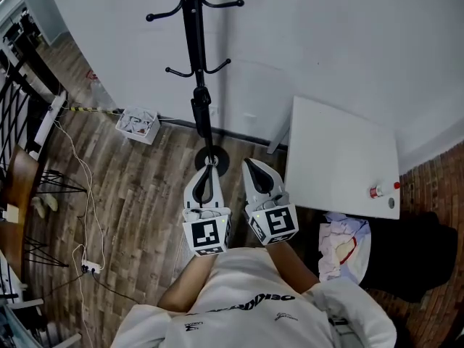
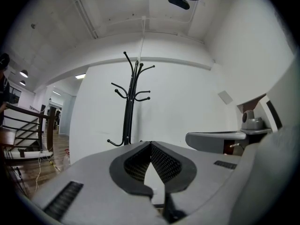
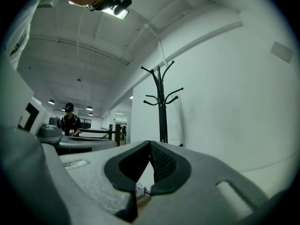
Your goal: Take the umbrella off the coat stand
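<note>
L tongs (image 1: pixel 211 165) shut, empty, pointing at the black metal coat stand (image 1: pixel 190 27), which stands on the wood-plank floor (image 1: pixel 138 194) at its edge by the white wall. A dark folded umbrella (image 1: pixel 201 114) seems to hang along the pole below the lower hooks. R tongs (image 1: pixel 251 164) also shut, empty, just beside L. White square desk (image 1: pixel 341 158) far right.

Wood-plank floor (image 1: pixel 145 194), brick-patterned at far right. Standing on it by the wall: round stand base (image 1: pixel 212 158), white table (image 1: pixel 341 158) just to its right, white box (image 1: pixel 138 122) of crumpled stuff well to its left. White cable (image 1: pixel 88 183) trailing down to a power strip (image 1: pixel 90 267). Chair (image 1: pixel 18 187) at left edge.
</note>
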Available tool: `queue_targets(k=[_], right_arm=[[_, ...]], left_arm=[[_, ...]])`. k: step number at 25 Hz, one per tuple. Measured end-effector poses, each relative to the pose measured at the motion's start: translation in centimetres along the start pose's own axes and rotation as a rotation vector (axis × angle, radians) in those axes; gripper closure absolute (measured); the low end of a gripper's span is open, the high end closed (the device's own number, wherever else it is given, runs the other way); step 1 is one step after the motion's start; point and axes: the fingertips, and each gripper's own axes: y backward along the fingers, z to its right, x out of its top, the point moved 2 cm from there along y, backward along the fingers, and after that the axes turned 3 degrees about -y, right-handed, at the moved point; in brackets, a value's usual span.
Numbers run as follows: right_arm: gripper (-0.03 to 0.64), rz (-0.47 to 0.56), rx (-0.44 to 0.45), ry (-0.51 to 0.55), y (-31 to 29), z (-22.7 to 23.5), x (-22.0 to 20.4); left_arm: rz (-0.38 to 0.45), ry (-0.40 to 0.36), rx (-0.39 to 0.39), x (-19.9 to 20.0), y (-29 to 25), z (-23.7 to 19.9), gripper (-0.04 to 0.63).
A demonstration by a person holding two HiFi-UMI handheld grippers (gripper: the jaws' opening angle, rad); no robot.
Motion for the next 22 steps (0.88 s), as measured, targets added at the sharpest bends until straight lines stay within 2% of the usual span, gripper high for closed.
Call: queue_targets(k=[4,9,12,17,22], right_arm=[[0.617,0.002,-0.005,-0.005,-2.5,0.8,-0.4],[0.617,-0.011,0.013,-0.011,-5.0,2.2,-1.1],[0.617,-0.016,0.023,-0.019,-6.3,4.0,-1.6],[0.617,-0.037,0.043,-0.027,-8.7,6.9,-2.8],[0.617,-0.059,0.061,-0.042,-10.7,8.5,-3.9]], left_arm=[[-0.007,0.000,0.009,-0.4,-2.5,-1.5,0.597],[-0.001,0.047,0.041,-1.2,-5.5,-2.3,0.597],[-0.014,0.049,0.061,-1.9,-7.5,-2.3,0.597],[-0.060,0.032,0.121,-3.7,-10.9,-2.9,0.597],[-0.102,0.049,0.164,-5.4,-13.7,-4.0,0.597]])
